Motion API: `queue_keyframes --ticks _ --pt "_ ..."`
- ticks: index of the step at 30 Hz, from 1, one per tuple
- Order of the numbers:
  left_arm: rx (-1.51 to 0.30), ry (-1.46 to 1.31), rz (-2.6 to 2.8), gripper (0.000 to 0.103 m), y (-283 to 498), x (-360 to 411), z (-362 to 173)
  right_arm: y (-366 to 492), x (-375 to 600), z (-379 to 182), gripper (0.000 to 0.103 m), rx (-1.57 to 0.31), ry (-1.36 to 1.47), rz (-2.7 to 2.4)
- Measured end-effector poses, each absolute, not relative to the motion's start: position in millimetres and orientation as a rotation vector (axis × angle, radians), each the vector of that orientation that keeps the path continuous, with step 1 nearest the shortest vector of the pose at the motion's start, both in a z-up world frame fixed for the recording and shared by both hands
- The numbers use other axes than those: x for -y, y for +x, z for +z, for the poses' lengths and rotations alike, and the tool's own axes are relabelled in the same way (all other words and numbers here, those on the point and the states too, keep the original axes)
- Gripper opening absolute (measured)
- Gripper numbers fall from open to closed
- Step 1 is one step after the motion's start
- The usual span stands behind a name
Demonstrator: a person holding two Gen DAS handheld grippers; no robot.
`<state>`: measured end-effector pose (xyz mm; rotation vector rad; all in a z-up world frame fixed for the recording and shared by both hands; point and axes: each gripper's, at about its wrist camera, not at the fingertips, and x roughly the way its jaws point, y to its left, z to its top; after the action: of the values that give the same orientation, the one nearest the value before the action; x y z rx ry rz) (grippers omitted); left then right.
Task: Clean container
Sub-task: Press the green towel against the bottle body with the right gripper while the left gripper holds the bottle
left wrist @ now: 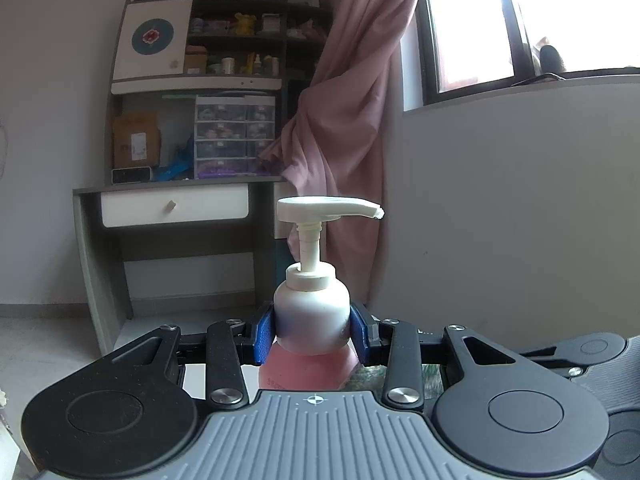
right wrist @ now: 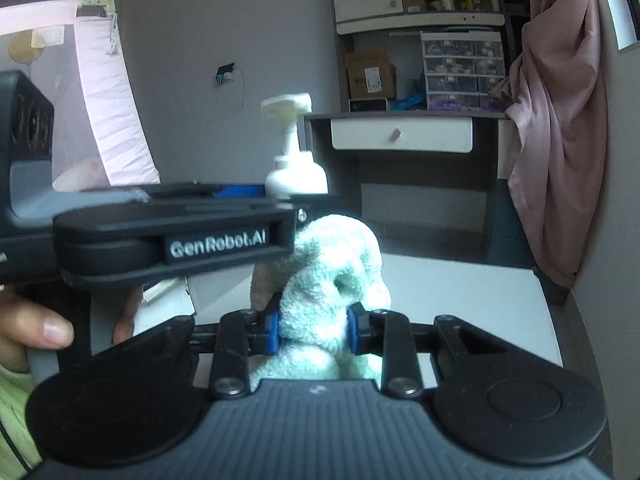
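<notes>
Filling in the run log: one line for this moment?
left gripper: shut on white-topped pink pump bottle | right gripper: shut on pale green terry cloth

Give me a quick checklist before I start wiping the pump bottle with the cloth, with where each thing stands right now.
1. Left gripper clamped on the pump bottle: ok, both blue pads press its white shoulder.
2. Bottle upright: ok, pump head on top.
3. Right gripper holding the cloth: ok, jaws pinch the bunched pale green towel.
4. Cloth touching the bottle: not ok, apart.
5. Nozzle clean: not ok, white residue at its tip.
6. Cloth damp: cannot tell.
</notes>
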<state>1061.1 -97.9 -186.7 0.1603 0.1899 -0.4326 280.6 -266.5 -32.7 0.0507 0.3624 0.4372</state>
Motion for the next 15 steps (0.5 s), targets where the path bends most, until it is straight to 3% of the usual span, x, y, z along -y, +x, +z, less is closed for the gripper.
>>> queue_keyframes --ticks 15 --pt "-0.215 0.137 -0.432 0.039 964.4 98.5 -169.0 302.4 255.5 -78.7 0.029 -0.553 0.023 0.433"
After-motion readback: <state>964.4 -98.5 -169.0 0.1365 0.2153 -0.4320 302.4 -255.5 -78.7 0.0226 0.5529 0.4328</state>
